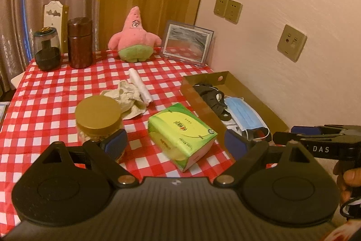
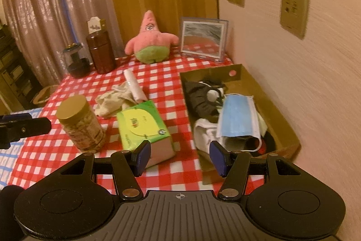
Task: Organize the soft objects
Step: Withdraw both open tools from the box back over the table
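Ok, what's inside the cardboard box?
In the box: blue mask on top, black fabric behind, white cloth beside. Whatever lies under the mask is hidden.

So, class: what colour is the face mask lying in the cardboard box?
Light blue face mask, clearest in the right wrist view.

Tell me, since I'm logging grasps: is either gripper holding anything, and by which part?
Nothing is held. The left gripper and the right gripper both stand open and empty above the checked tablecloth.

Left hand-held gripper (image 1: pixel 173 142) wide open, empty, above desk's (image 1: pixel 56 92) near edge; green tissue pack (image 1: pixel 181 133) between fingers' line; cardboard tray (image 1: pixel 237 83) along right edge holds blue mask (image 1: pixel 244 113).
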A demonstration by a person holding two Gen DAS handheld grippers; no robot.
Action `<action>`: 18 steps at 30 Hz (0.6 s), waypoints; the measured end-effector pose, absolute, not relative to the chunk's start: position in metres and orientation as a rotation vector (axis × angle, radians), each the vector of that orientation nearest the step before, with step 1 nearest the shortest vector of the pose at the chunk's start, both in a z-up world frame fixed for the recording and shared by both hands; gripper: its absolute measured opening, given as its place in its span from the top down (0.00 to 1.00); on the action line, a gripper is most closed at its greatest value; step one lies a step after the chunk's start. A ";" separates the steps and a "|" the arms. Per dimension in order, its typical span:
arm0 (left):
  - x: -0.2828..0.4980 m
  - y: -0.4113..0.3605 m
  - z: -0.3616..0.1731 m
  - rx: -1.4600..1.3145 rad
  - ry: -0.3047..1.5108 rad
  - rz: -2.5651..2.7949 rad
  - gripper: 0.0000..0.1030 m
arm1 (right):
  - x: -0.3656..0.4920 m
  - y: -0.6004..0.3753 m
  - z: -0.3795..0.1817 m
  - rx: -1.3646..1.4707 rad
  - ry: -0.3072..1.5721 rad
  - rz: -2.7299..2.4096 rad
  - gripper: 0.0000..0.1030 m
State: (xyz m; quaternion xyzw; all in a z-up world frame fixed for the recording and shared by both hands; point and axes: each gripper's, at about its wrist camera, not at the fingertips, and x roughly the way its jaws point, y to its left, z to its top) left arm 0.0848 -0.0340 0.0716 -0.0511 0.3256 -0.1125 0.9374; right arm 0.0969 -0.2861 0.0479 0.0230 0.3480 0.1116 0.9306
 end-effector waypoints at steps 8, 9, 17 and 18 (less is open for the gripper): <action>0.079 -0.004 0.075 -0.119 0.650 -0.194 0.11 | 0.103 -0.261 0.049 0.025 0.709 0.283 0.44; 0.078 -0.001 0.076 -0.122 0.648 -0.191 0.11 | 0.104 -0.258 0.049 0.022 0.708 0.289 0.44; 0.080 0.033 0.082 -0.126 0.635 -0.158 0.11 | 0.115 -0.237 0.049 -0.008 0.705 0.328 0.44; 0.081 0.038 0.083 -0.123 0.632 -0.153 0.11 | 0.117 -0.234 0.050 -0.012 0.702 0.335 0.44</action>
